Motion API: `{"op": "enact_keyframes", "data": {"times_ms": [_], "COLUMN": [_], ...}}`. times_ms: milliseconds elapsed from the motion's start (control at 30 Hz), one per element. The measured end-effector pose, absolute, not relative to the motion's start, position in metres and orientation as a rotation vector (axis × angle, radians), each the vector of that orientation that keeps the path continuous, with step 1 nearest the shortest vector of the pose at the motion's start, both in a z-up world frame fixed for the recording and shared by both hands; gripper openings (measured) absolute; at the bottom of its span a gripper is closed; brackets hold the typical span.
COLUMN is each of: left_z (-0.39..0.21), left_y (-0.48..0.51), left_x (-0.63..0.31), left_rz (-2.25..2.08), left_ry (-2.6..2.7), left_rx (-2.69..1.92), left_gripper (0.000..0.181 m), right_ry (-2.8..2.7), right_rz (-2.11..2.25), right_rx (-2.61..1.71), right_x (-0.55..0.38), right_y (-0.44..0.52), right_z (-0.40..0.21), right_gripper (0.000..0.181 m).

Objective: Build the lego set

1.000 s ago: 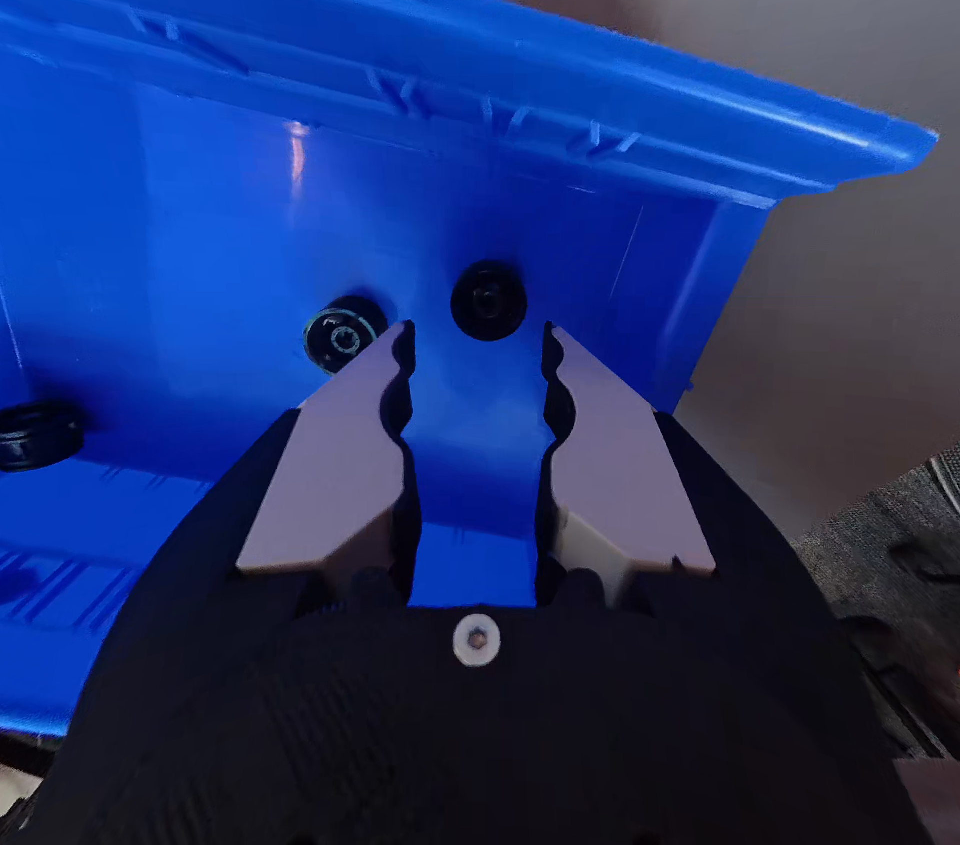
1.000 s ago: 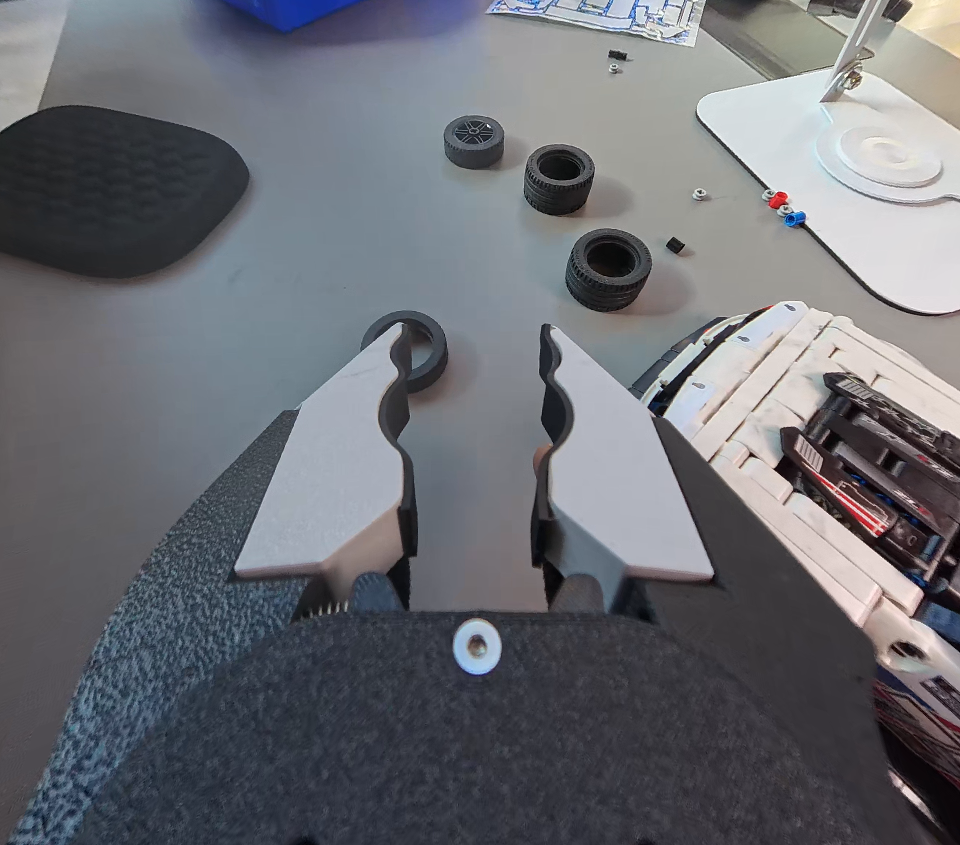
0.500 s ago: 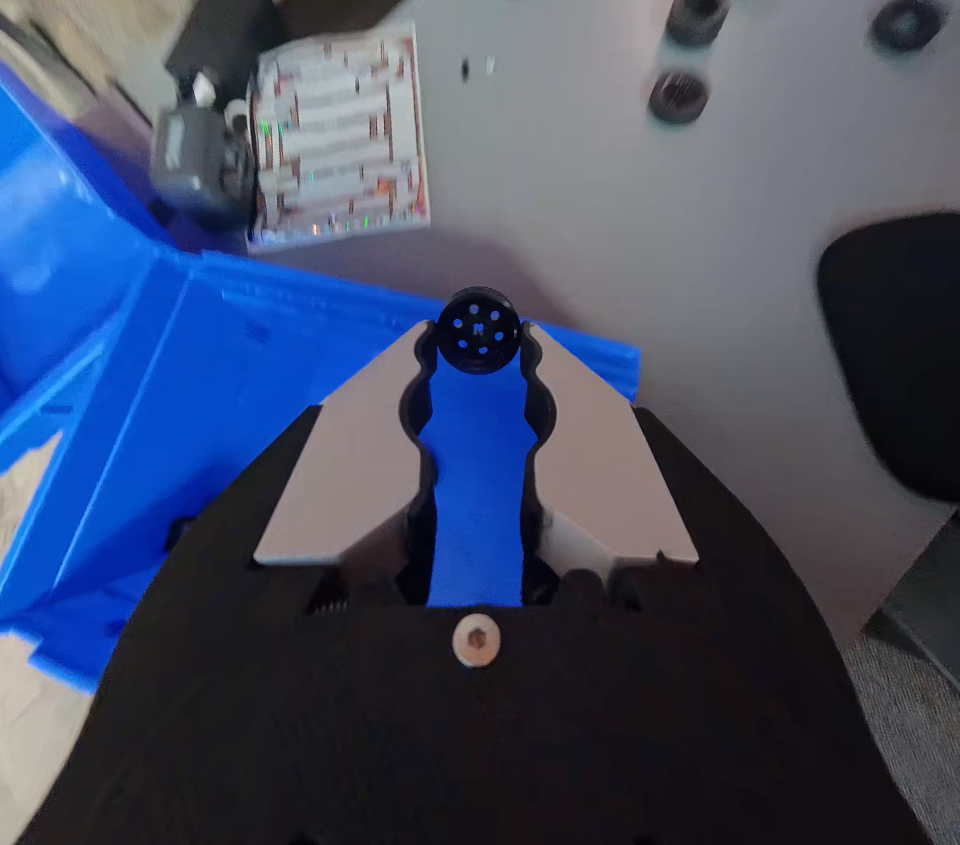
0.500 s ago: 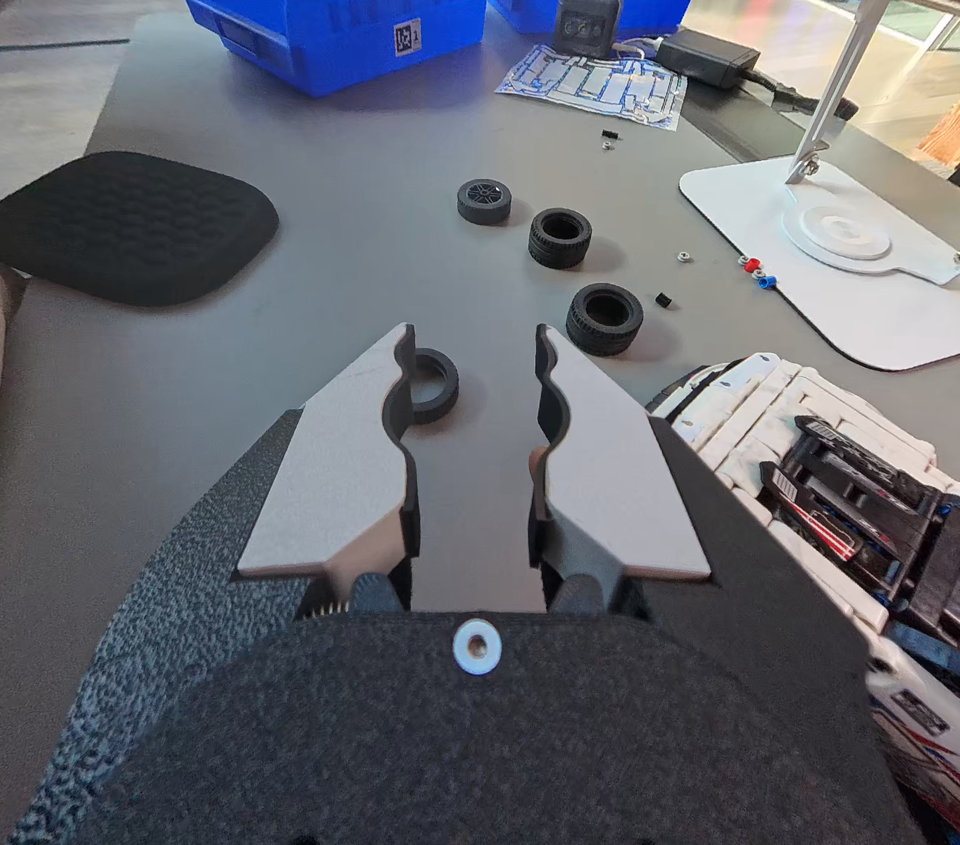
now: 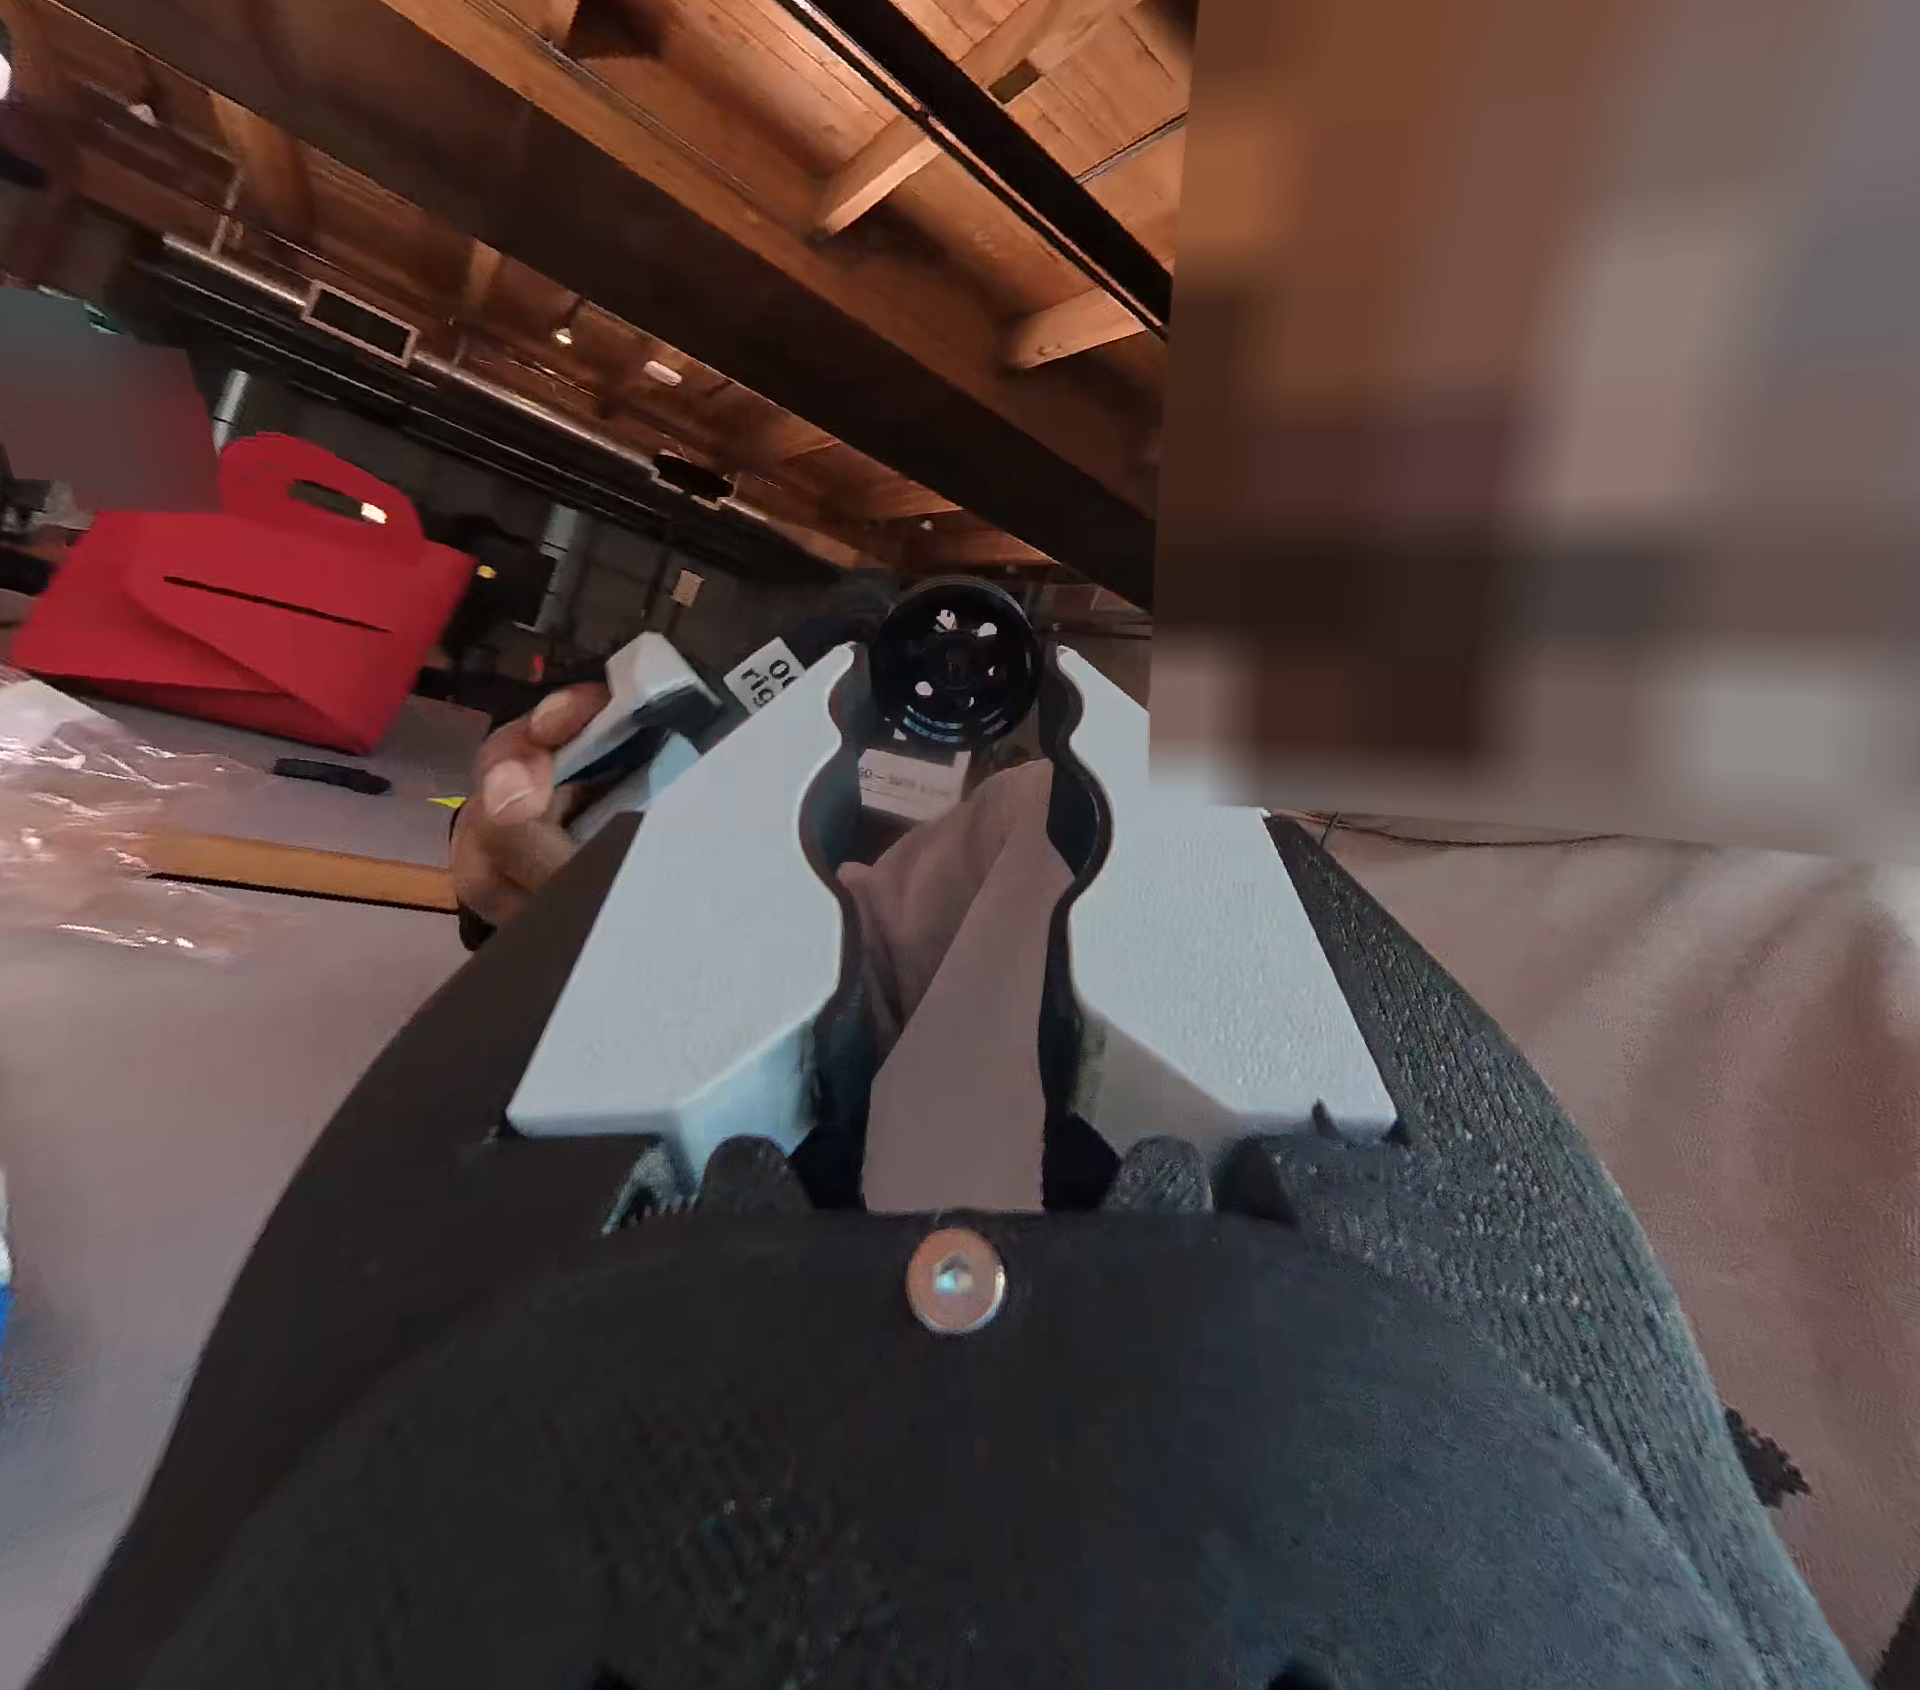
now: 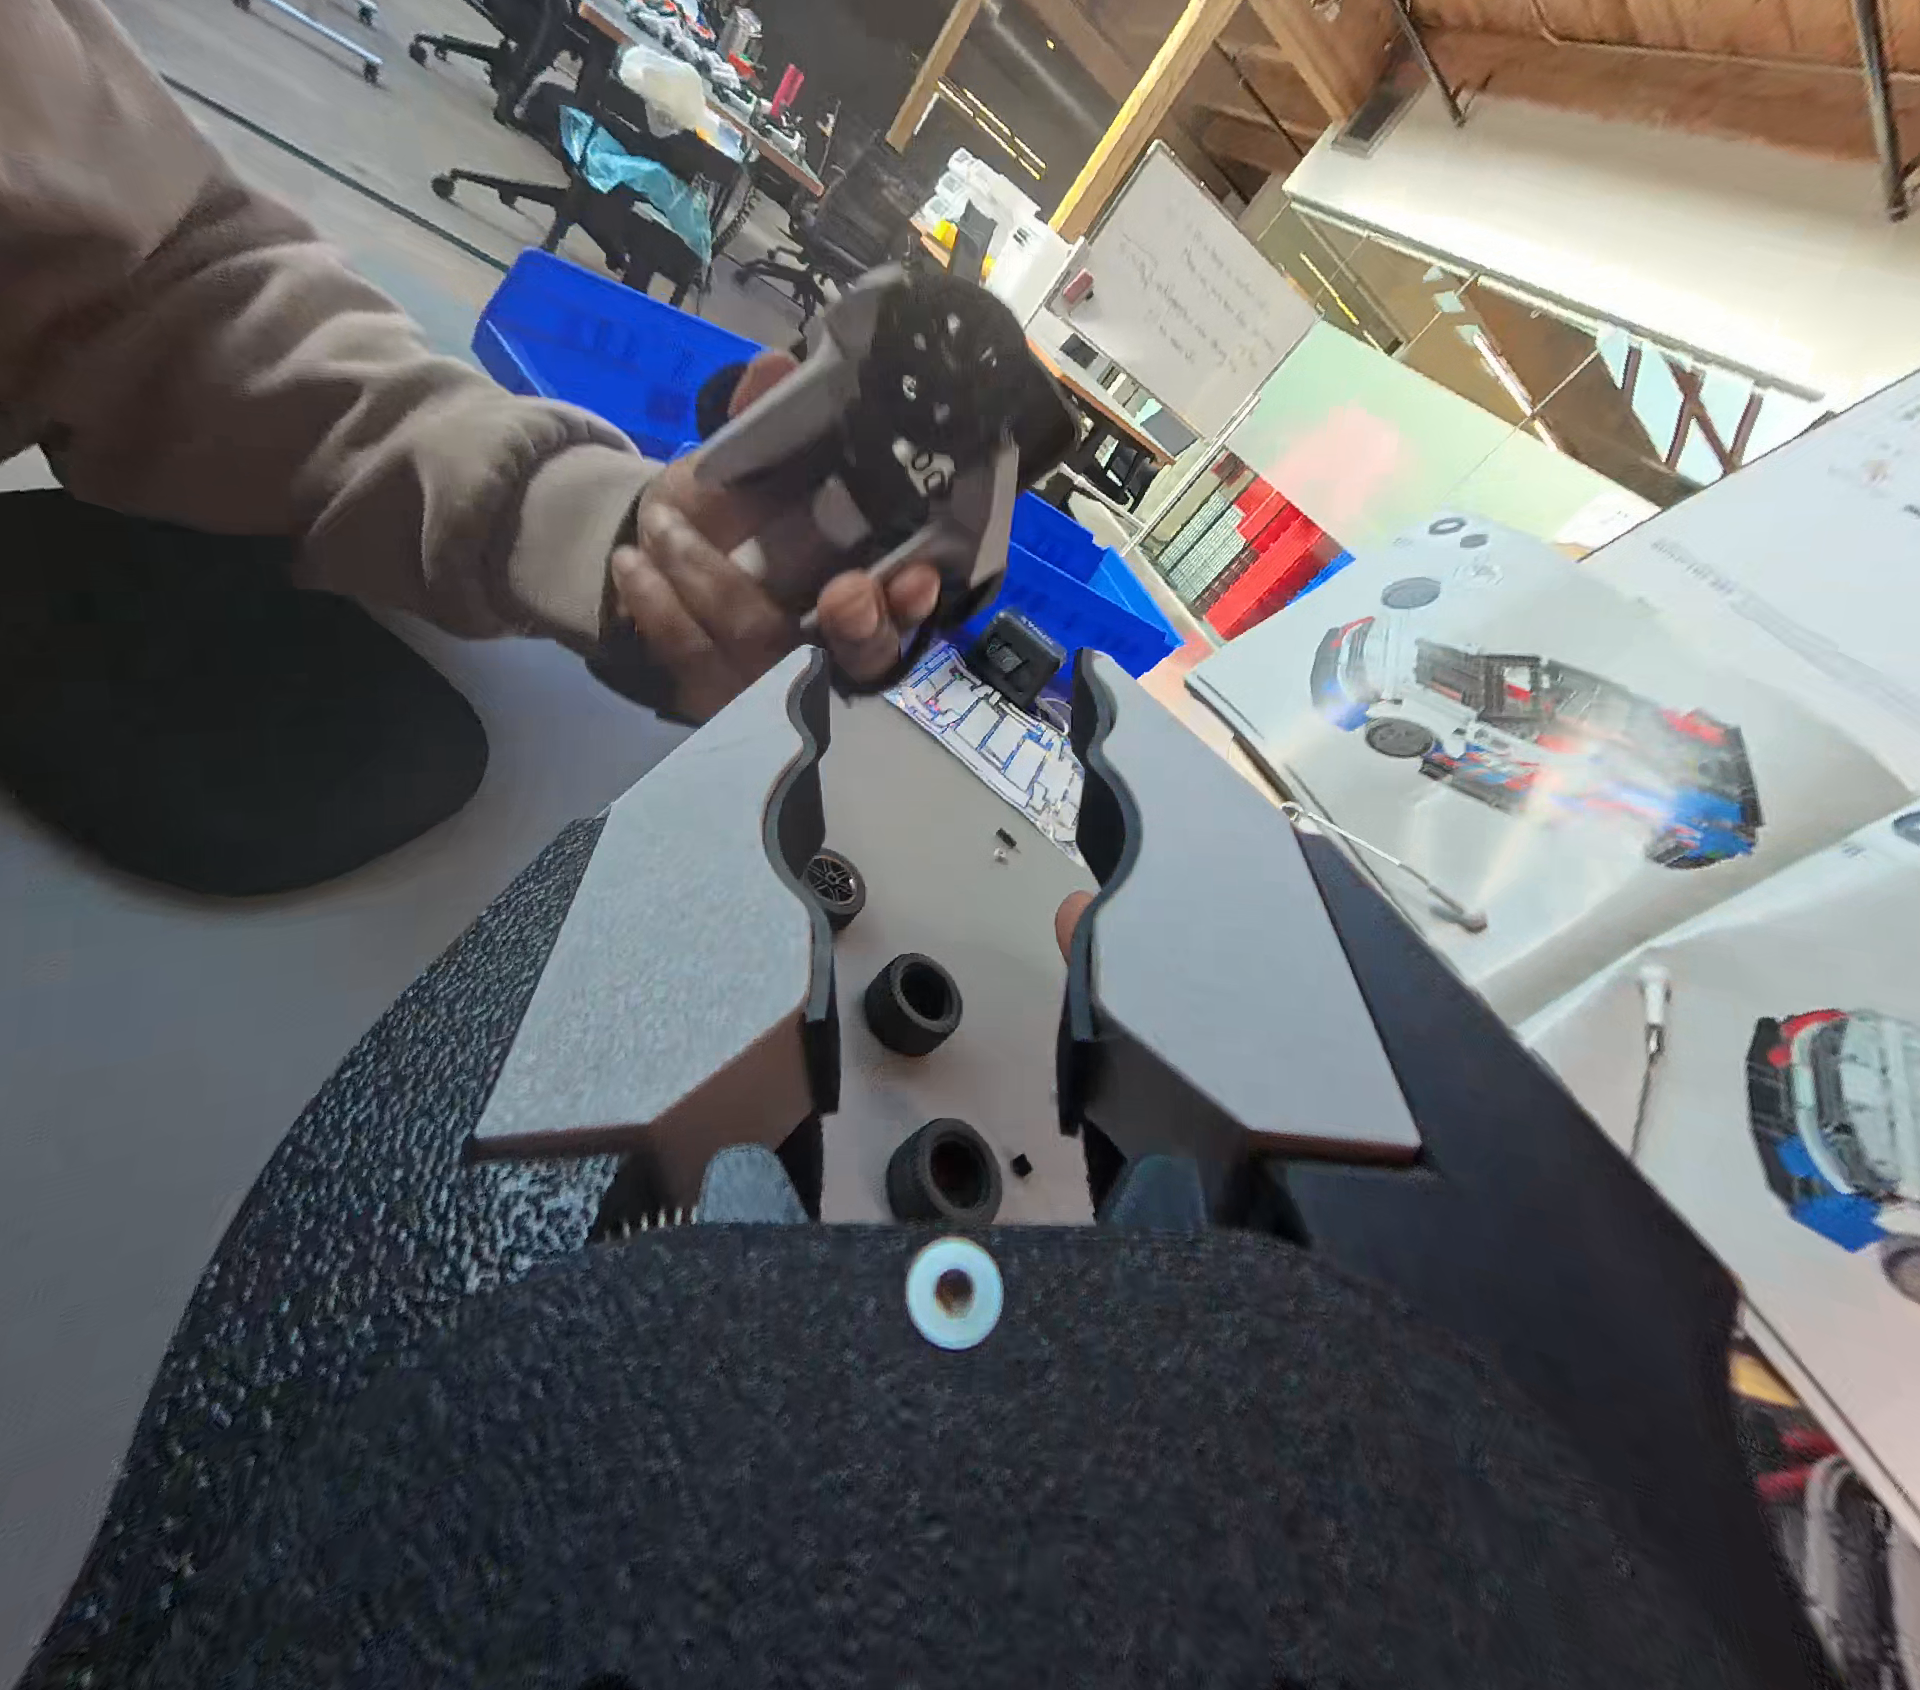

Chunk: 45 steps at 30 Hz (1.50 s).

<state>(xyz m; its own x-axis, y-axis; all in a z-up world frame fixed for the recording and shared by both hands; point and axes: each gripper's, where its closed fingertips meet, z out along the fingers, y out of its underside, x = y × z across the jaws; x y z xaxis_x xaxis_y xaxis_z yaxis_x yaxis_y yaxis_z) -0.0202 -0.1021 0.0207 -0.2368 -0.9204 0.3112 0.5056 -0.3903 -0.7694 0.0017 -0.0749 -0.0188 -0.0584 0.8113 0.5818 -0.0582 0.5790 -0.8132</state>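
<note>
My left gripper [image 5: 954, 661] is shut on a black wheel rim [image 5: 952, 643], held at its fingertips and raised in the air, pointing up towards the person. In the right wrist view, a hand holds the left gripper [image 6: 894, 445] above the table, with the rim [image 6: 940, 362] blurred at its tip. My right gripper [image 6: 945, 674] is open and empty, tilted up, just below that hand. Between its fingers lie two black tyres [image 6: 912, 1003] [image 6: 943, 1167] and a wheel with a rim [image 6: 834, 884] on the grey table [image 6: 260, 1017].
Two blue bins [image 6: 623, 352] [image 6: 1060, 591] stand at the back of the table, with an instruction sheet [image 6: 987, 741] and a small black device [image 6: 1018, 653] near them. A black pad [image 6: 208, 705] lies at the left. An open instruction booklet [image 6: 1558, 757] stands at the right. Left tips to right tips: about 6 centimeters.
My left gripper closed on the rim in the blue bin, lifted it out and swung up towards the right gripper. My right gripper tilted up from the table and stayed open.
</note>
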Motion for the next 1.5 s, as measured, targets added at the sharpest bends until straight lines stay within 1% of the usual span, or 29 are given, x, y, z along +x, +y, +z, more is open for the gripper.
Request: {"op": "enact_keyframes", "data": {"times_ms": [67,200,333,400,467,533,600,667,767,900,1200,1500], "left_z": [0.008,-0.015,-0.039,-0.057,-0.086,-0.132,-0.175,-0.204,-0.228,-0.238,-0.239,-0.239], "left_y": [-0.087,-0.080,-0.074,-0.061,-0.046,-0.035,-0.033,-0.039,-0.045,-0.042,-0.042,-0.041], "left_x": [0.000,0.023,0.024,0.017,0.008,-0.001,-0.005,-0.002,0.006,0.011,0.012,0.012], "left_rz": [-1.884,-1.966,-1.953,-1.777,-1.518,-1.170,-0.916,-0.810,-0.696,-0.588,-0.515,-0.498], "left_ry": [0.653,0.660,0.629,0.633,0.694,0.827,0.977,1.094,1.218,1.282,1.311,1.302], "left_rx": [-0.960,-1.001,-1.098,-1.220,-1.407,-1.633,-1.811,-1.923,-1.982,-1.978,-1.915,-1.918], "left_gripper": [0.030,0.030,0.030,0.031,0.037,0.042,0.050,0.058,0.060,0.060,0.040,0.039], "right_ry": [-1.465,-1.508,-1.599,-1.642,-1.821,-1.947,-2.015,-2.048,-2.127,-2.238,-2.252,-2.088], "right_rz": [0.757,0.736,0.811,0.823,0.812,0.779,0.800,0.800,0.792,0.702,0.691,0.804], "right_rx": [-0.642,-0.629,-0.723,-0.814,-1.024,-1.219,-1.339,-1.402,-1.433,-1.492,-1.511,-1.534], "right_x": [0.004,0.005,0.007,0.009,0.017,0.026,0.028,0.023,0.015,0.012,0.006,0.005], "right_y": [-0.078,-0.081,-0.075,-0.062,-0.046,-0.033,-0.032,-0.032,-0.038,-0.039,-0.041,-0.041], "right_z": [-0.009,-0.020,-0.044,-0.058,-0.099,-0.142,-0.176,-0.197,-0.211,-0.224,-0.229,-0.228], "right_gripper": [0.042,0.030,0.029,0.029,0.029,0.029,0.029,0.029,0.029,0.029,0.029,0.029]}}
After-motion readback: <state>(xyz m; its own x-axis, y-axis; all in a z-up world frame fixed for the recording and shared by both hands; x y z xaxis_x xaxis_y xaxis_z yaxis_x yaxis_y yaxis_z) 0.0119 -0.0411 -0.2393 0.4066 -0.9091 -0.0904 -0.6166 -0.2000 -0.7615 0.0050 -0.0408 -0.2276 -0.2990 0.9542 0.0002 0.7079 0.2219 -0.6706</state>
